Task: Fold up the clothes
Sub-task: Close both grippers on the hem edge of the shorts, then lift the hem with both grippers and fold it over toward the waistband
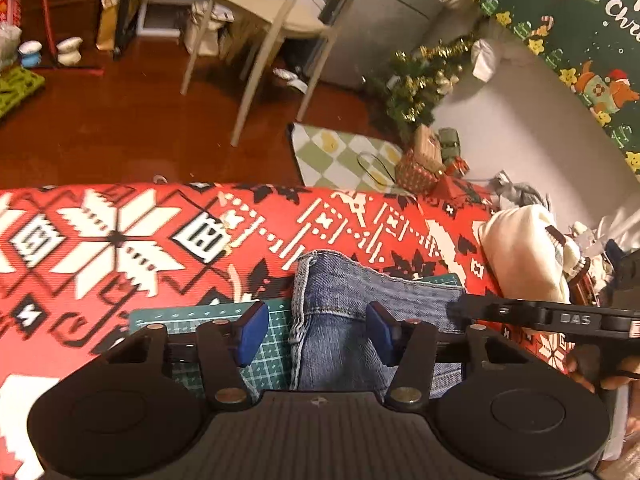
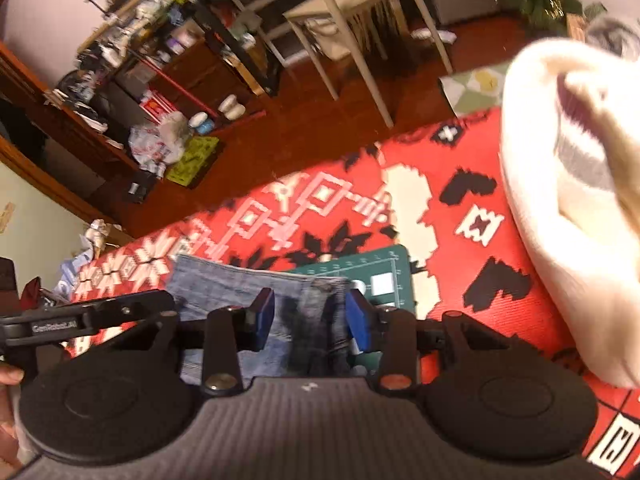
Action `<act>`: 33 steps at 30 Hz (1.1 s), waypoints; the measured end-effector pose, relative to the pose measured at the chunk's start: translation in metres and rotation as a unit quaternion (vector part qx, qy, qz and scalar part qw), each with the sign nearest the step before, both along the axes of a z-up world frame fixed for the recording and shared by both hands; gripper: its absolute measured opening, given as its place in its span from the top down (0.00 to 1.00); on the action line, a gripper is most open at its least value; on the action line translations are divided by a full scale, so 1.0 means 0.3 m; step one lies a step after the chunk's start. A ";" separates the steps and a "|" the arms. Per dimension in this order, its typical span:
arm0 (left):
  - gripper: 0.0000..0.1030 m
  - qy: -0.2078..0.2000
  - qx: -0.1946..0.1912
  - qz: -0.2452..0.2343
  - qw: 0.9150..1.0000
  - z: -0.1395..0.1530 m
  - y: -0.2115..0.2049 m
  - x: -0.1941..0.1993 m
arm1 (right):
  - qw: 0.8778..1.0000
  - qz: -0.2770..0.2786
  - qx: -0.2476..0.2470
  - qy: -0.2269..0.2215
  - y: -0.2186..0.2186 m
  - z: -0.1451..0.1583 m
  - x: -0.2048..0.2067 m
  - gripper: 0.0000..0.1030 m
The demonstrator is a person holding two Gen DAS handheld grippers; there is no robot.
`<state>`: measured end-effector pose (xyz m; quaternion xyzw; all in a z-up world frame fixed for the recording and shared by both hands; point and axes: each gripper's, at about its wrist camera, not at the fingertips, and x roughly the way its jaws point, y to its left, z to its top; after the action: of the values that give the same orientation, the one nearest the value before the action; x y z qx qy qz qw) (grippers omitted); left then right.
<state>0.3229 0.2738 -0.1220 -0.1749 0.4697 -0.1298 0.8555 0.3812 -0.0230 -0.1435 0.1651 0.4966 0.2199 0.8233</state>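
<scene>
Black gripper housing fills the bottom of both wrist views, cutting off whatever lies directly beneath it. Beyond it spreads the red patterned tablecloth [image 1: 120, 240], the largest thing in sight, running off both side edges. On the right a cream garment pile [image 2: 560, 220] bulks up, blurred in the right wrist view and cropped by the frame, so its shape is hard to read. A green cutting mat [image 1: 272, 344] lies on the cloth, mostly covered by the folded jeans [image 1: 340, 320], whose near end vanishes under the housings. The left gripper [image 1: 316, 332] hangs over the denim with its blue pads spread apart and nothing between them; whether they touch the fabric cannot be told. The right gripper [image 2: 310, 320] likewise sits parted above the jeans, which are smeared by motion there. Its black arm crosses the left wrist view's right edge.
</scene>
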 end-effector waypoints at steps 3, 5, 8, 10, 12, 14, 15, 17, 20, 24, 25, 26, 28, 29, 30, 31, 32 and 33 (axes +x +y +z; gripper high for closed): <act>0.53 0.014 -0.017 -0.010 1.000 -0.034 -0.007 0.028 | 1.000 0.009 0.012 0.004 0.007 -0.040 0.039 0.57; 0.67 0.013 -0.021 -0.005 1.000 -0.038 -0.005 0.035 | 1.000 0.009 0.014 0.003 0.017 -0.054 0.053 0.69; 0.79 0.014 -0.026 0.007 1.000 -0.037 -0.007 0.042 | 1.000 0.009 0.010 -0.014 0.032 -0.021 0.022 0.80; 0.86 0.001 -0.026 0.009 1.000 -0.008 -0.010 0.026 | 1.000 0.009 0.008 -0.025 0.042 0.000 0.002 0.85; 0.87 -0.011 -0.027 0.010 1.000 0.028 -0.014 0.004 | 0.999 0.010 0.005 -0.036 0.052 0.022 -0.019 0.86; 0.88 -0.026 -0.029 0.007 0.999 0.093 -0.014 -0.038 | 0.999 0.010 0.003 -0.046 0.062 0.043 -0.040 0.86; 0.88 -0.033 -0.030 0.005 0.999 0.126 -0.014 -0.058 | 0.999 0.010 0.002 -0.052 0.066 0.057 -0.053 0.86; 0.88 -0.046 -0.030 -0.003 0.998 0.194 -0.016 -0.107 | 0.998 0.013 0.007 -0.068 0.053 0.127 -0.119 0.86; 0.88 -0.064 -0.026 -0.018 0.997 0.293 -0.023 -0.207 | 0.996 0.018 0.014 -0.091 0.034 0.233 -0.221 0.86; 0.88 -0.081 -0.016 -0.038 0.996 0.384 -0.039 -0.388 | 0.992 0.045 0.002 -0.121 0.005 0.376 -0.431 0.86; 0.88 -0.084 -0.013 -0.042 0.996 0.397 -0.043 -0.437 | 0.991 0.052 -0.002 -0.126 0.002 0.403 -0.488 0.86; 0.88 -0.086 -0.008 -0.048 0.995 0.407 -0.049 -0.487 | 0.990 0.060 -0.006 -0.129 0.001 0.418 -0.541 0.86; 0.88 -0.086 0.002 -0.057 0.995 0.417 -0.058 -0.589 | 0.988 0.075 -0.015 -0.135 -0.002 0.448 -0.647 0.86; 0.88 -0.085 0.008 -0.061 0.994 0.415 -0.063 -0.637 | 0.987 0.082 -0.020 -0.137 -0.004 0.460 -0.700 0.86; 0.88 -0.081 0.015 -0.064 0.995 0.407 -0.069 -0.684 | 0.987 0.089 -0.025 -0.135 -0.004 0.455 -0.750 0.85; 0.88 -0.073 0.022 -0.067 0.995 0.391 -0.075 -0.727 | 0.986 0.096 -0.030 -0.132 -0.004 0.449 -0.800 0.85; 0.87 -0.064 0.029 -0.068 0.995 0.372 -0.080 -0.766 | 0.986 0.103 -0.035 -0.130 -0.004 0.443 -0.850 0.85; 0.86 -0.052 0.037 -0.068 0.996 0.348 -0.087 -0.801 | 0.985 0.110 -0.041 -0.127 -0.004 0.436 -0.899 0.84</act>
<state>0.0826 0.2478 -0.0176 -0.1038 0.4395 -0.1796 0.8740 0.1115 -0.0241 -0.0127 0.0465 0.4114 0.3079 0.8566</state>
